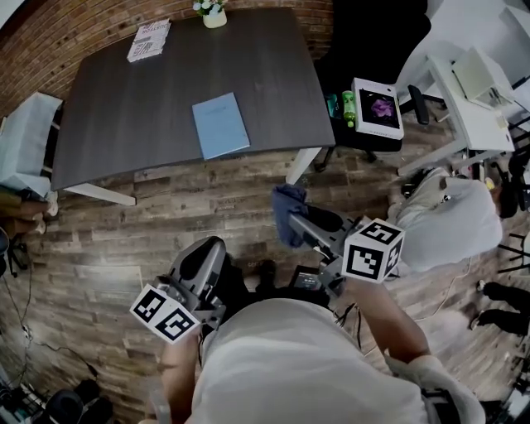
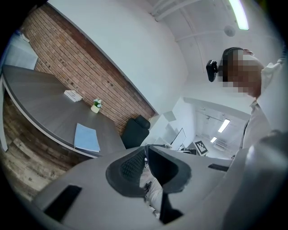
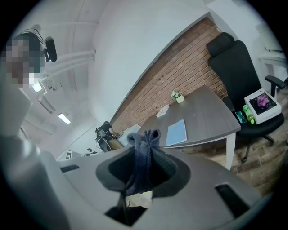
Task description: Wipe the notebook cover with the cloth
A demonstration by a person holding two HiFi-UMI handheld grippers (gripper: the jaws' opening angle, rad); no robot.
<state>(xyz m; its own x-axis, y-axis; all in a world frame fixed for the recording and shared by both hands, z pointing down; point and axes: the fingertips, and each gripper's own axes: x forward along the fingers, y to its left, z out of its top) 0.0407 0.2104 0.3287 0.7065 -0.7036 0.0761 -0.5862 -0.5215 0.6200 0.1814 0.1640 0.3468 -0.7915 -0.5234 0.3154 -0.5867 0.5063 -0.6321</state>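
A light blue notebook [image 1: 220,125] lies flat near the front edge of a dark grey table [image 1: 132,99]; it also shows in the left gripper view as the notebook [image 2: 86,138] and in the right gripper view as the notebook [image 3: 176,132]. My right gripper [image 1: 291,222] is shut on a dark blue cloth [image 1: 286,211], held over the floor well short of the table; the cloth [image 3: 143,157] bunches up between its jaws. My left gripper [image 1: 207,258] is shut with nothing in it, low near my body.
A small potted plant [image 1: 213,12] and a printed booklet [image 1: 149,40] sit at the table's far edge. A black chair carries a white box [image 1: 378,108] and green bottles [image 1: 349,106]. Another person [image 1: 451,215] is at the right, beside a white desk [image 1: 472,116].
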